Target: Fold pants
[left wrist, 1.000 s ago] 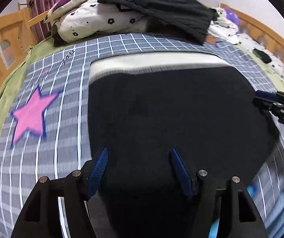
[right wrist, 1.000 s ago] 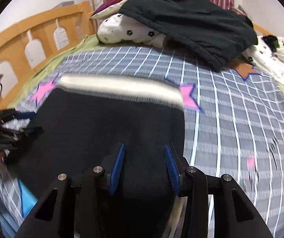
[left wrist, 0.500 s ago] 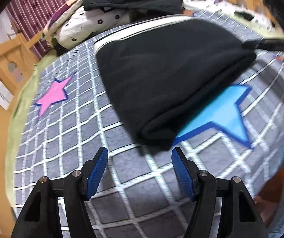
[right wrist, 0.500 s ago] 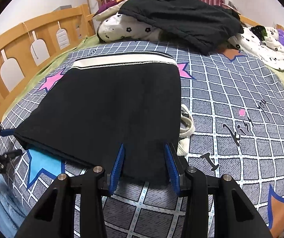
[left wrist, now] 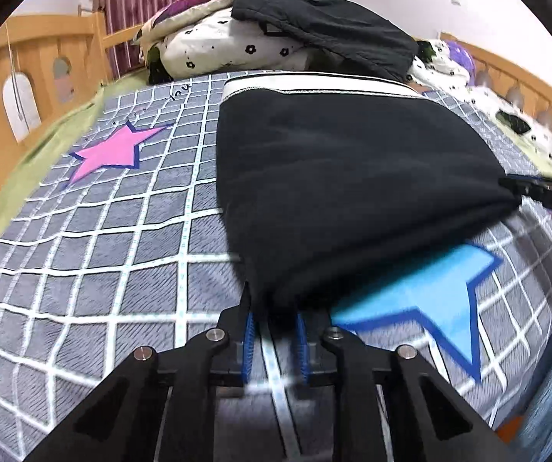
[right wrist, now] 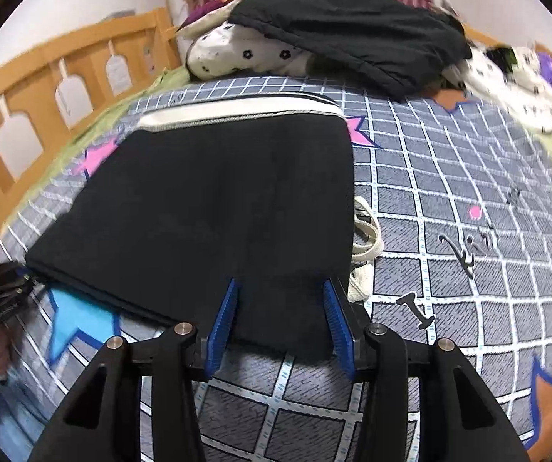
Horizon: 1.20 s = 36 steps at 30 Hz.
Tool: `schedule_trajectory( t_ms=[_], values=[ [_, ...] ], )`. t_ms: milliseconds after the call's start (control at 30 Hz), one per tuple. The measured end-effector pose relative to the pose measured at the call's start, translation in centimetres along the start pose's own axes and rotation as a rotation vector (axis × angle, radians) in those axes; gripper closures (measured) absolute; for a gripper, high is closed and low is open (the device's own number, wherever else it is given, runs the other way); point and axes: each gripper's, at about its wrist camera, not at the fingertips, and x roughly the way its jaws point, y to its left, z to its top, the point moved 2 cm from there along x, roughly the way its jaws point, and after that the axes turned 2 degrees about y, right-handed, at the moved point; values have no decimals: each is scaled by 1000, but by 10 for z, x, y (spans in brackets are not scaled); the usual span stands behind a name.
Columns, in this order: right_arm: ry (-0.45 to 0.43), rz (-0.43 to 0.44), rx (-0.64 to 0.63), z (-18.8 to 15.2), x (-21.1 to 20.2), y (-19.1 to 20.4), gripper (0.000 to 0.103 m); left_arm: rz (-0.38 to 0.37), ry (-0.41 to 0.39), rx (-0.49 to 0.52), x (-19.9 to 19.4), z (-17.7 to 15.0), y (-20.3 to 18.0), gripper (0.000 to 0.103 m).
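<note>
At the left, the wooden bed rail [left wrist: 25,88] runs beside a grey checked blanket [left wrist: 121,231] with a pink star [left wrist: 112,150]. The left gripper [left wrist: 274,337] has its blue fingers [left wrist: 248,340] nearly together, pinching the near left corner of the pants [left wrist: 345,177]. The pants lie folded on the blanket in the middle of the bed, black with a white waistband [left wrist: 314,86] at the far end. Beyond them sits a heap of pillows [left wrist: 233,46] under a dark garment [left wrist: 326,23]. A blue star [left wrist: 430,285] shows under the pants' near edge. The right gripper [right wrist: 281,317] hangs over the near right corner, fingers [right wrist: 222,321] spread apart; a white drawstring [right wrist: 364,246] lies just right of it.
</note>
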Motion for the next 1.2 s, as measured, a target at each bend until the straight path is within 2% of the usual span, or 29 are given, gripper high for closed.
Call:
schedule_trajectory(
  t_ms=[67,133,200,233,333,400,467,533,567,633,733,800,900,1067,1200],
  values=[
    [-20,-11,-38,1,-7,2,57,-36,48,-8,-10,-3,3,83],
    [-54,-2,-20,4,-15,-2,57,-39,47,-23,-26,-5,8,66],
    [-89,14,17,11,-22,-6,53,-45,16,-46,-41,-7,15,54],
    [-97,18,21,13,-23,-7,51,-55,1,-72,-49,-5,20,52],
    [-115,-33,-16,34,-19,0,50,-70,-29,-119,-51,17,26,52],
    [-123,-43,-22,44,-16,2,49,-61,-58,-135,-46,40,21,52],
    [-115,-39,3,47,-9,4,46,-83,-75,-134,-36,59,10,51],
    [-68,-34,13,38,4,3,46,-58,-36,-122,-14,68,-1,50],
    [-26,-48,9,27,17,3,46,-45,-3,-111,-3,66,-6,50],
    [-54,-70,-25,16,15,4,43,12,37,-62,15,53,-15,47],
    [-38,-28,-15,10,7,0,40,26,-5,-21,7,40,-20,45],
    [-19,-5,15,4,10,-4,35,10,4,-49,4,40,-16,45],
    [28,32,72,3,15,-8,34,-20,37,-91,3,43,-10,44],
    [-27,-103,-3,11,-12,9,36,-25,96,-173,-1,43,-3,44],
    [-49,-106,8,13,-37,17,36,-22,98,-211,-15,43,-6,45]
  ],
)
